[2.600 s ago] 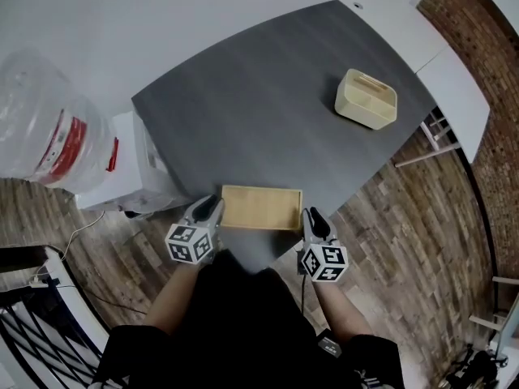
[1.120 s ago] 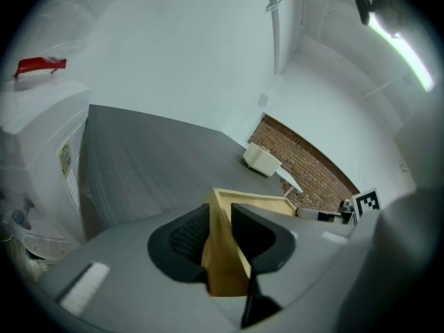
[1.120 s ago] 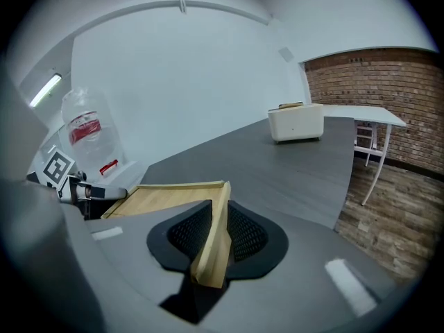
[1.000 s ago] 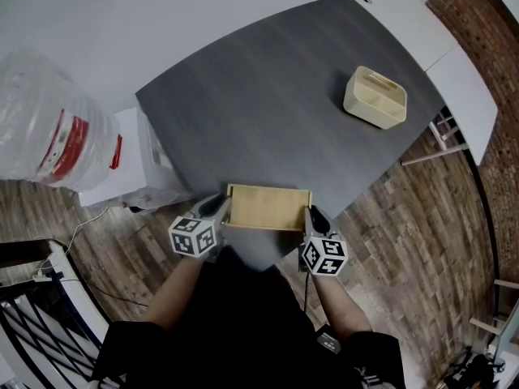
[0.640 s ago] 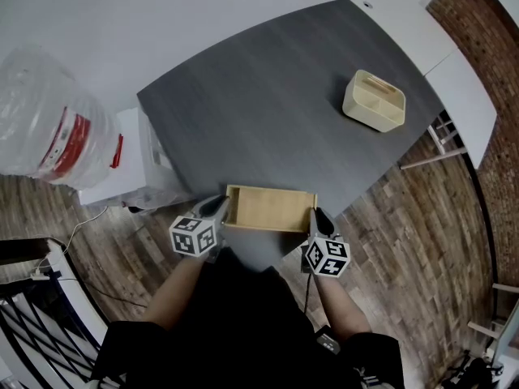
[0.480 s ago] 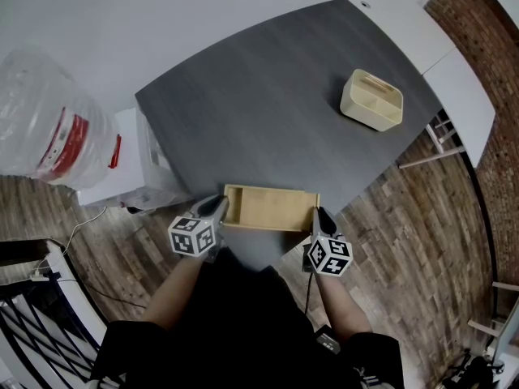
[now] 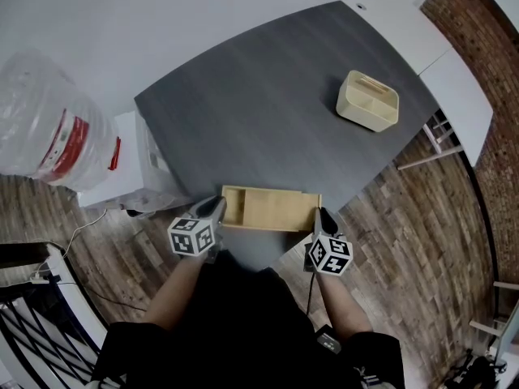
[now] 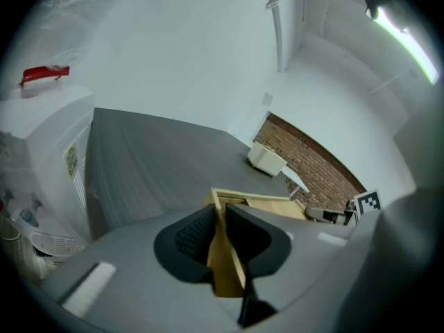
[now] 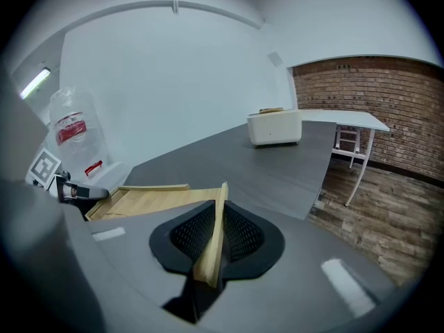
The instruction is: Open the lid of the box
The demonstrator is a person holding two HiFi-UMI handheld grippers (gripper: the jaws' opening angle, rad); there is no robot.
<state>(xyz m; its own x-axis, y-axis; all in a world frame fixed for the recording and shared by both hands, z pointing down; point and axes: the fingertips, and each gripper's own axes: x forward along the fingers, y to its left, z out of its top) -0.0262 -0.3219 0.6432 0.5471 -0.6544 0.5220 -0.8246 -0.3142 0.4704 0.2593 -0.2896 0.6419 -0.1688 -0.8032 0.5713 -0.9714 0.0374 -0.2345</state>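
At lower centre, the wooden box (image 7: 232, 209) sits on the table (image 7: 259, 104) edge. My left gripper (image 7: 217, 207), jaws just closing, clamps its left wall; my right gripper (image 7: 322, 215) likewise pinches the lid (image 7: 280, 208). I can't make out the contents.

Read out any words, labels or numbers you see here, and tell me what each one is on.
No text here is readable.
Water jug: red label, print too blurred.
Water dispenser: small side sticker, too small to read.
Marker cubes: black-and-white squares only, no words.
Wooden box: no print.
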